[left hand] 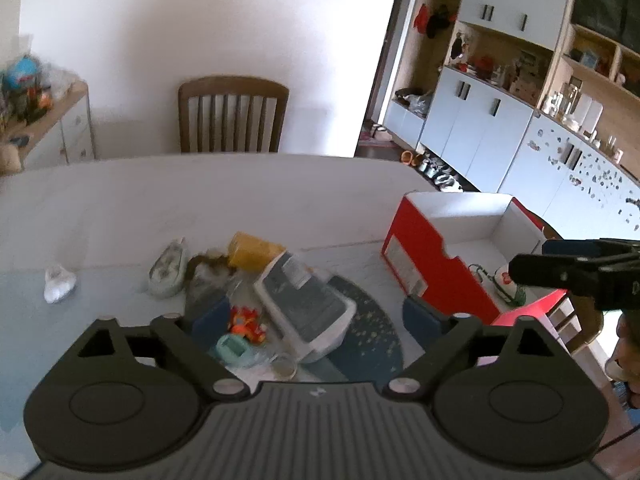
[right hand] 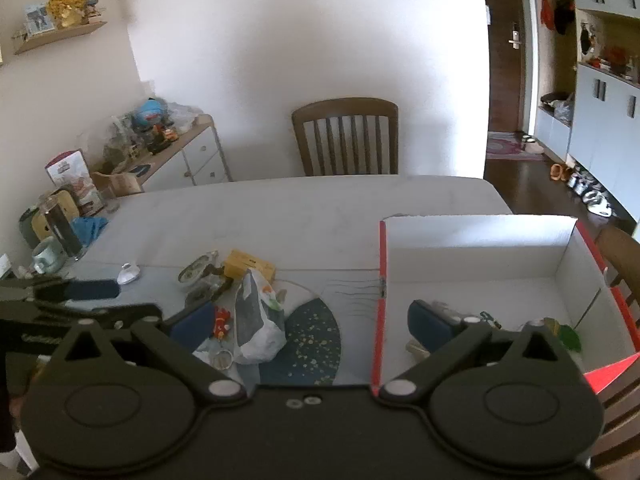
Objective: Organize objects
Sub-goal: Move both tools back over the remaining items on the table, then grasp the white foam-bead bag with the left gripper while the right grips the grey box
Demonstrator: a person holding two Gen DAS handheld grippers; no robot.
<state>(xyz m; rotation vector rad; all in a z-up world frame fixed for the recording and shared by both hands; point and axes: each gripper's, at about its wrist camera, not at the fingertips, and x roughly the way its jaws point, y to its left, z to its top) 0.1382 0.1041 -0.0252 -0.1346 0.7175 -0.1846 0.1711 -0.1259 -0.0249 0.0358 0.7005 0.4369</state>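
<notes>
Both black two-finger grippers hover above a white table [right hand: 280, 208], empty, fingers spread apart: the left gripper [left hand: 316, 316] over a clutter pile holding a grey-and-white plastic pouch [left hand: 306, 304], the right gripper [right hand: 308, 320] straddling the near-left wall of a red-and-white cardboard box [right hand: 472, 256] at the table's right edge.

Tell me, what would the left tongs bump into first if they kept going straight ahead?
Probably the white bag in the pile on the table. It sits right between the open left tongs, closest to the camera. Depth is hard to judge, so the small glass jar below might come first.
</notes>
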